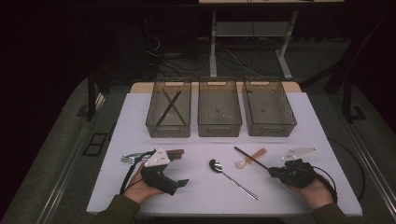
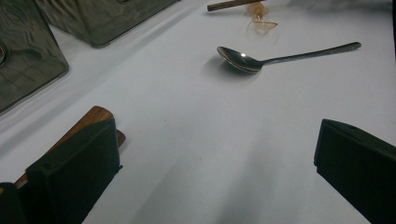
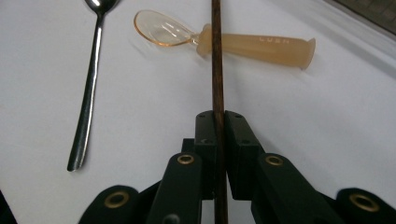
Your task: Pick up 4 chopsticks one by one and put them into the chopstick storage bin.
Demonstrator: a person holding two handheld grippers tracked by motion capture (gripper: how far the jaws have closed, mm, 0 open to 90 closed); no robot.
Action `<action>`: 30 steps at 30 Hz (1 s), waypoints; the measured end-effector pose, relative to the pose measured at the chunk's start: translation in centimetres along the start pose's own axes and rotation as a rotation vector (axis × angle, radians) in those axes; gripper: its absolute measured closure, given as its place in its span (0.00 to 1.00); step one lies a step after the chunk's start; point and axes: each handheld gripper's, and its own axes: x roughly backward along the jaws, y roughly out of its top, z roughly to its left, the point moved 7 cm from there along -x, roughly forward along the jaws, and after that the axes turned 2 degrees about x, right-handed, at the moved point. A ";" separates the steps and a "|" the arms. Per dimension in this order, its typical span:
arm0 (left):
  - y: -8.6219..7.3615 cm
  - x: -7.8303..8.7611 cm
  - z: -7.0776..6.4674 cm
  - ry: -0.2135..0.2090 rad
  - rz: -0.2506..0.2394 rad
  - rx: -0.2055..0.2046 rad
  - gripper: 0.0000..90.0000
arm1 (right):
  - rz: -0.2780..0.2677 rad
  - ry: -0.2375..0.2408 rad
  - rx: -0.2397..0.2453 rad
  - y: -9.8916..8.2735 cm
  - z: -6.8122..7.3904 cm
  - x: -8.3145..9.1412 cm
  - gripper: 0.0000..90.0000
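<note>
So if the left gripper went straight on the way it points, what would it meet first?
Probably the metal spoon. The left gripper stands open over bare white table, with that spoon lying ahead between its jaws and a clear plastic spoon beyond. Depth is hard to judge.

The thin dark brown wooden chopstick (image 3: 216, 56) looks rough and grained. The long polished metal spoon (image 3: 88, 84) gleams, the small translucent amber plastic spoon (image 3: 224, 39) is smooth, and the white table covering (image 3: 327, 121) seems matt, perhaps cloth.
</note>
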 end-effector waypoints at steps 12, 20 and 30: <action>0.0 0.0 0.0 -0.001 0.000 0.000 0.00 | -0.047 0.032 0.008 0.7 0.2 0.6 0.93; 0.0 -0.2 -0.1 -0.001 -0.009 0.014 0.00 | -0.101 0.082 -0.002 1.8 0.7 1.0 0.93; 0.0 -0.2 -0.1 0.001 -0.007 0.011 0.00 | -0.138 0.116 -0.009 3.4 1.1 0.9 0.93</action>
